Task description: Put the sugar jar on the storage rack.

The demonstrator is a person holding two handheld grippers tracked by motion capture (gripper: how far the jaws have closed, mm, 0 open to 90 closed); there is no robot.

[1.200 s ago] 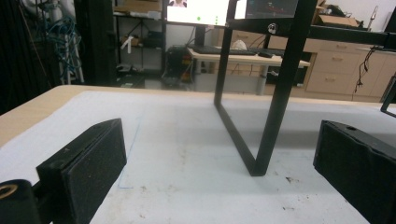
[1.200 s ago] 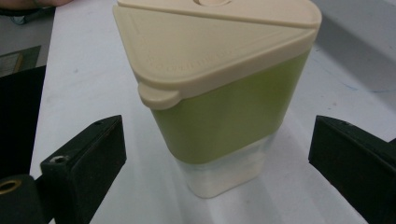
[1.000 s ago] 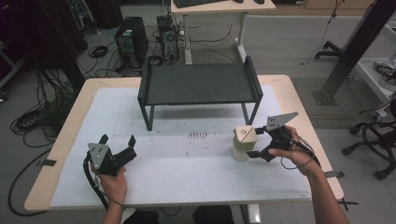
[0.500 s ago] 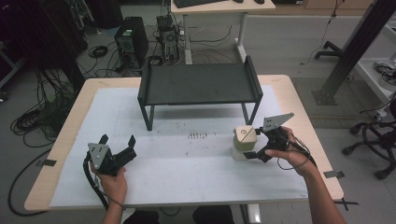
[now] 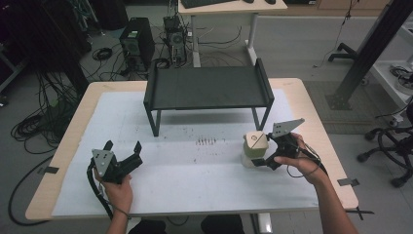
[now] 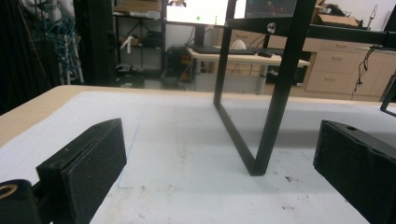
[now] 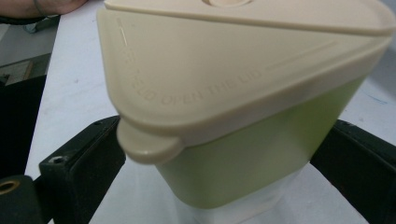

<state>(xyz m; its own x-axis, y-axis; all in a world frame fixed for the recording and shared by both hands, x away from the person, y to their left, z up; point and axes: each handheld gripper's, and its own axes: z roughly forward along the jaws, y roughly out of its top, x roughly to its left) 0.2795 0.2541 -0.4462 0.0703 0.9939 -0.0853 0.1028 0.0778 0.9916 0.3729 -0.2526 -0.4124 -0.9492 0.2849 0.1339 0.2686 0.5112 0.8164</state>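
the container [image 5: 255,147], a three-cornered green tub with a beige lid [image 7: 243,60], stood on the white sheet on the right half of the table [image 5: 311,122], in front of the right leg of the black rack [image 5: 207,87] and apart from it. my right gripper [image 5: 263,152] had its jaws on either side of the tub's lower body, spread wide; in the right gripper view i could see a gap between each black pad and the green wall, so i judged it unclenched and not gripping. my left gripper [image 5: 122,153] rested low near the left front of the sheet, well apart from the tub, jaws parted with nothing between them.

as i read it, the work was at its start: the approach was made, the tub framed, but the squeeze, any lift and any placing were all left to do. the lid sat closed.

the right gripper view gave me raised lettering on the lid's edge about opening it, and a small tab at one corner, none of which i could make out from the high view. the high view gave the tub's place relative to the rack. the left gripper view showed the rack's thin leg [image 6: 275,93] close ahead and a desk with a lit screen beyond
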